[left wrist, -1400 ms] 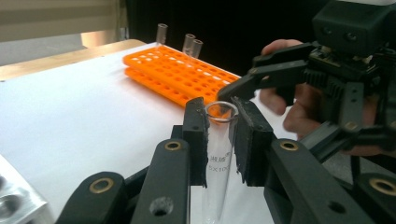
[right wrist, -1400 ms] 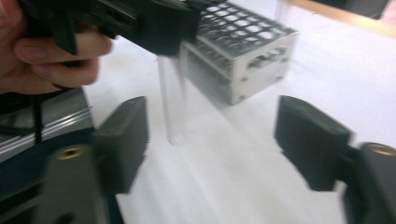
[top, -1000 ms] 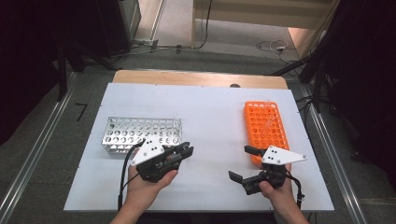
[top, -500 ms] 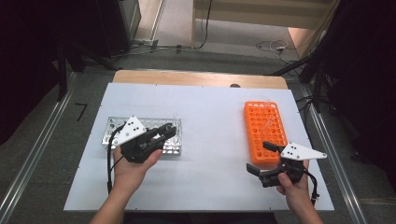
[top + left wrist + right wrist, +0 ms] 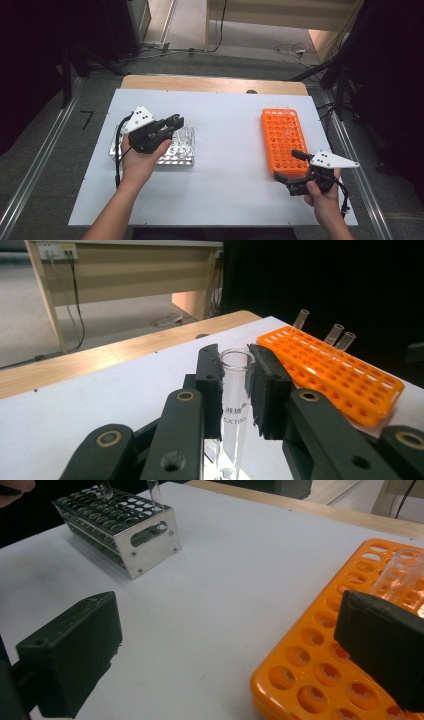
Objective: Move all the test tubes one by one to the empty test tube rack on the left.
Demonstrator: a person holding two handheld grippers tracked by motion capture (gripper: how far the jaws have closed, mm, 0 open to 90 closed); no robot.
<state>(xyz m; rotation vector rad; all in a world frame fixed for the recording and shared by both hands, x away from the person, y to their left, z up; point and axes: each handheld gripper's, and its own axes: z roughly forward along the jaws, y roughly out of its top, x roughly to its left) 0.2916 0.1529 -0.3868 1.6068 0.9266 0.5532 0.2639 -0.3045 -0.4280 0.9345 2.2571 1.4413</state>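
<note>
Black jaws of the left gripper [image 5: 235,390] are clamping an upright glass test tube [image 5: 234,405] above the metal rack [image 5: 181,150]. Farther right on the white tabletop [image 5: 225,150], the right gripper [image 5: 290,167] is hovering released at the orange rack's [image 5: 282,140] near corner.
</note>
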